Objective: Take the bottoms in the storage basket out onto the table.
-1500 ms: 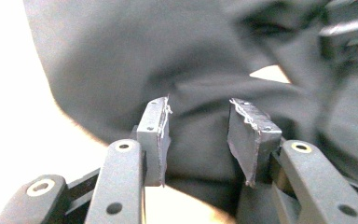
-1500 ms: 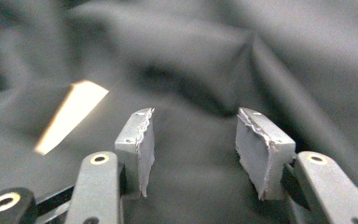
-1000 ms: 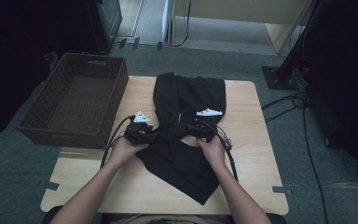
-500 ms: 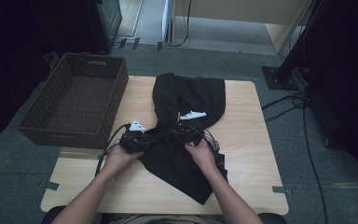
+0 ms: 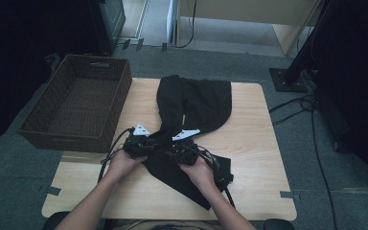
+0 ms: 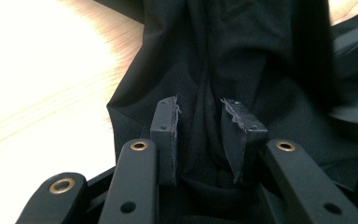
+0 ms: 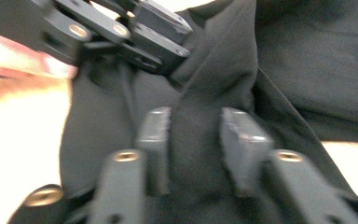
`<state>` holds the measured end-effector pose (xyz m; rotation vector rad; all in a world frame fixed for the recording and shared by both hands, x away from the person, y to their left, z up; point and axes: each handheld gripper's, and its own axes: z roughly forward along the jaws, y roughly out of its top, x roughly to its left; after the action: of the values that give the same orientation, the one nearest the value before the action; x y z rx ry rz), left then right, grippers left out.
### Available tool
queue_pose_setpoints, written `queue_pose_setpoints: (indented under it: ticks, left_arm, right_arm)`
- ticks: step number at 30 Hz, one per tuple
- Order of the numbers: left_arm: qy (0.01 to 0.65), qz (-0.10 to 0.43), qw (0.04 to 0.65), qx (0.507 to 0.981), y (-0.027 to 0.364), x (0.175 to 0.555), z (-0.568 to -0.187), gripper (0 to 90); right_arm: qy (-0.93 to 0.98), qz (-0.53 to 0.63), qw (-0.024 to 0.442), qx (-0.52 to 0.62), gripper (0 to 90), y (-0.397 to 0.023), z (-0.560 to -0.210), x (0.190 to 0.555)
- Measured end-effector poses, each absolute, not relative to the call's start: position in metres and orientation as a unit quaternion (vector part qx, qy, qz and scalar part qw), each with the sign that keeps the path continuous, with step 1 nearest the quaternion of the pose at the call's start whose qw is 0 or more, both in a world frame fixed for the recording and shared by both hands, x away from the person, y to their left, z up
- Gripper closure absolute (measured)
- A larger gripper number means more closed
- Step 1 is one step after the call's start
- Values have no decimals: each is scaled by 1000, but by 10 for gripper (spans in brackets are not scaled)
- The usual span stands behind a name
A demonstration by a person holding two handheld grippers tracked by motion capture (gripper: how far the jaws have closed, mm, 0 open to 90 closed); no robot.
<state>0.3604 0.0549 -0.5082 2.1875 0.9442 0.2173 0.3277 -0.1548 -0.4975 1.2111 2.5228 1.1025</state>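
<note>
A black garment (image 5: 196, 103) lies spread over the wooden table (image 5: 263, 158), pinched narrow in the middle. My left gripper (image 5: 154, 143) comes at that narrow part from the left. In the left gripper view its jaws (image 6: 198, 126) have just been closing, and a raised fold of the garment (image 6: 242, 56) fills the gap between the pads. My right gripper (image 5: 171, 149) meets it from the right. Its jaws (image 7: 196, 135) have also just been closing, and its pads press a ridge of the black cloth (image 7: 307, 70). The left gripper (image 7: 135, 28) sits close behind that ridge.
A dark wicker basket (image 5: 76, 103) stands off the table's left edge, its rim close to my left hand. Bare wood shows to the right of the garment and along the front edge. Cables (image 5: 311, 139) trail over the carpet at the right.
My right hand has slid left toward the left hand, bunching the garment's middle between the two grippers. Both hands have also drawn a little nearer the front edge.
</note>
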Motion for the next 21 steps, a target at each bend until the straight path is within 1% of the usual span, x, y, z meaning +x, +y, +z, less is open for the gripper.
queue_pose_setpoints:
  ticks: [2,3,6,9,12,15,18,21]
  left_arm:
    - [370,82,366,850,56,361,-508,657]
    - [371,82,366,849,56,361,-508,650]
    - [371,80,363,851,57,360,-506,645]
    - [369,80,360,853,57,358,-505,645]
    - [367,73,361,854,56,358,-506,630]
    - [362,61,368,854,53,357,-507,591]
    - [358,53,368,857,49,356,-506,516]
    - [352,28,388,851,49,356,-505,499]
  right_arm:
    - [837,362,85,400,854,-156,-499,327]
    - [835,363,87,404,881,-159,-497,327]
    - [824,372,76,420,891,-170,-489,327]
    - [824,368,87,421,896,-188,-479,322]
    - [821,371,80,427,896,-208,-473,315]
    - [820,373,73,427,897,-226,-471,304]
    - [820,367,83,431,898,-235,-475,293]
    - [813,366,82,445,897,-242,-482,286]
